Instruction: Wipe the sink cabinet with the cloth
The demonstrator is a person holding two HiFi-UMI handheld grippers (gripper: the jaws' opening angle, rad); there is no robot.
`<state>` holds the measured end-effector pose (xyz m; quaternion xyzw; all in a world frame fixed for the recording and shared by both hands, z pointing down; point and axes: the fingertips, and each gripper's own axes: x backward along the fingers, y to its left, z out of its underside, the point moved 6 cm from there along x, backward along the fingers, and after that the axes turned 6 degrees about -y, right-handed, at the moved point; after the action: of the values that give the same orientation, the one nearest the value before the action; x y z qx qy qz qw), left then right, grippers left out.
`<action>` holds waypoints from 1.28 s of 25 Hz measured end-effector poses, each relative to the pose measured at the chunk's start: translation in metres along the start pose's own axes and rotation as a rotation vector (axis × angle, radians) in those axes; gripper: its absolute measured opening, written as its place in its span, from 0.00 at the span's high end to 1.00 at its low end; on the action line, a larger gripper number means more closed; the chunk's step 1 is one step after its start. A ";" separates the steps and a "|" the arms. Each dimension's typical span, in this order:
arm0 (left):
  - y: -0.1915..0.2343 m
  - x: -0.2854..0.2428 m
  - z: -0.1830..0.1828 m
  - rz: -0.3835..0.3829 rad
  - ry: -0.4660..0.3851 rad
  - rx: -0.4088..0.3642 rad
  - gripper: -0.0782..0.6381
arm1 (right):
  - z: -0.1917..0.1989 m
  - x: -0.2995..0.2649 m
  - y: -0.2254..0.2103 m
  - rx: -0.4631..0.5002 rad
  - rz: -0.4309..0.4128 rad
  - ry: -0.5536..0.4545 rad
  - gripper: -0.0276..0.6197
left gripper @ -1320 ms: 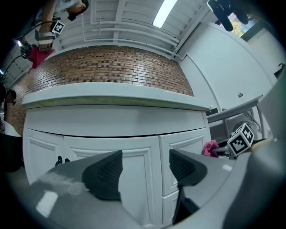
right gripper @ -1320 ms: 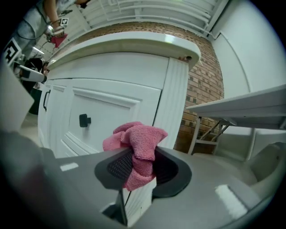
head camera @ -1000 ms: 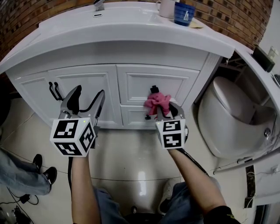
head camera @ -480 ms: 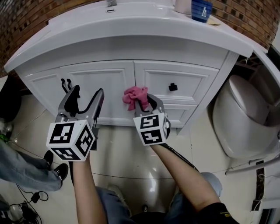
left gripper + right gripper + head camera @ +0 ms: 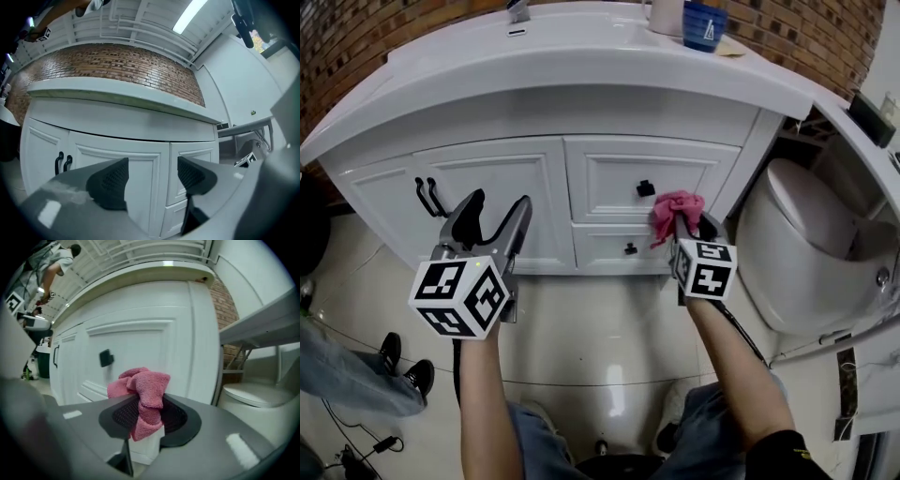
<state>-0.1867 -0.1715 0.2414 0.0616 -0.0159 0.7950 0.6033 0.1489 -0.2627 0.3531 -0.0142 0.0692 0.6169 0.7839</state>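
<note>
The white sink cabinet (image 5: 511, 183) fills the upper head view, with two doors on the left and two drawers on the right. A bunched pink cloth (image 5: 674, 213) is pinched in my right gripper (image 5: 686, 223), pressed near the right end of the upper drawer (image 5: 609, 176), right of its black knob (image 5: 645, 188). In the right gripper view the pink cloth (image 5: 140, 397) sticks up between the shut jaws, the knob (image 5: 106, 358) to its left. My left gripper (image 5: 492, 217) hovers open in front of the left door (image 5: 119, 149), holding nothing.
A white toilet (image 5: 811, 253) stands close to the right of the cabinet. Black door handles (image 5: 426, 195) sit at the far left door. A blue cup (image 5: 704, 24) and white mug (image 5: 667, 14) rest on the countertop. A person's shoes (image 5: 403, 366) are on the tiled floor at left.
My right gripper with the cloth has swept rightwards along the upper drawer, from left of the knob to its right end. The left gripper has stayed about where it was, open.
</note>
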 end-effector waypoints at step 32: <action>-0.008 -0.001 0.004 -0.004 0.047 -0.122 0.43 | 0.006 -0.031 0.172 0.358 -0.334 -0.018 0.76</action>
<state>-0.1783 -0.1711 0.2447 0.0059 -0.0499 0.7925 0.6078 -0.0249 -0.2510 0.3736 0.1193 0.1671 0.4565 0.8657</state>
